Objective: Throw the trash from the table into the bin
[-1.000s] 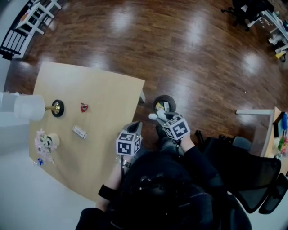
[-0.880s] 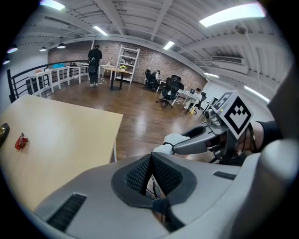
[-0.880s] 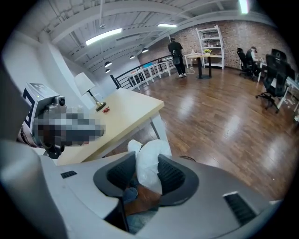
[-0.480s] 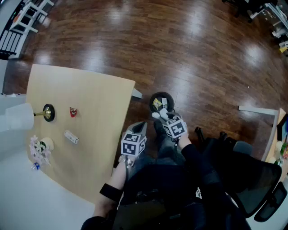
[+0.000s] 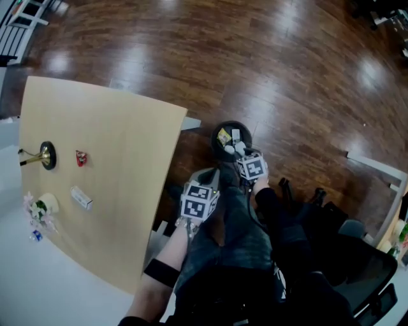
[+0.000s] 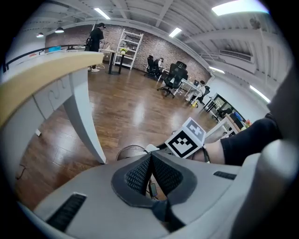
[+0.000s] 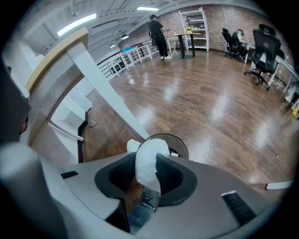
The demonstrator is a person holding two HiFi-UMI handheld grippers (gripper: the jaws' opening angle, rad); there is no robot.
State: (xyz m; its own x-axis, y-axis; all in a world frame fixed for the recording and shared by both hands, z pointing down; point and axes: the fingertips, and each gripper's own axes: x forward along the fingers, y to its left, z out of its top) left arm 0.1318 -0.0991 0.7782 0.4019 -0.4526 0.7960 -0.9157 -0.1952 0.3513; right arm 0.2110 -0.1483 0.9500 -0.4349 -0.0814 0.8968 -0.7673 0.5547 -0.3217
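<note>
Right gripper view: your R gripper (image 7: 147,162) pinches a white paper wad (image 7: 149,151) just above the bin (image 7: 183,144), its jaws just been closing on it. L gripper (image 6: 151,157) is closed w/ nothing in it, near the surface (image 5: 115,191) edge.

A white shelf rack (image 6: 130,46) stood against the far brick wall. Just left of the rack stood a person in dark clothes (image 6: 96,35). To the right of the rack, black office chairs (image 6: 174,77) sat along a row of desks. Strip lights (image 6: 100,12) ran across the ceiling above the rack. A glossy dark wooden floor (image 5: 191,57) spread out from the rack. Well apart from the rack was a brass stand on a round black base (image 5: 46,155), with a small pot of pale flowers (image 5: 39,208) near it.
</note>
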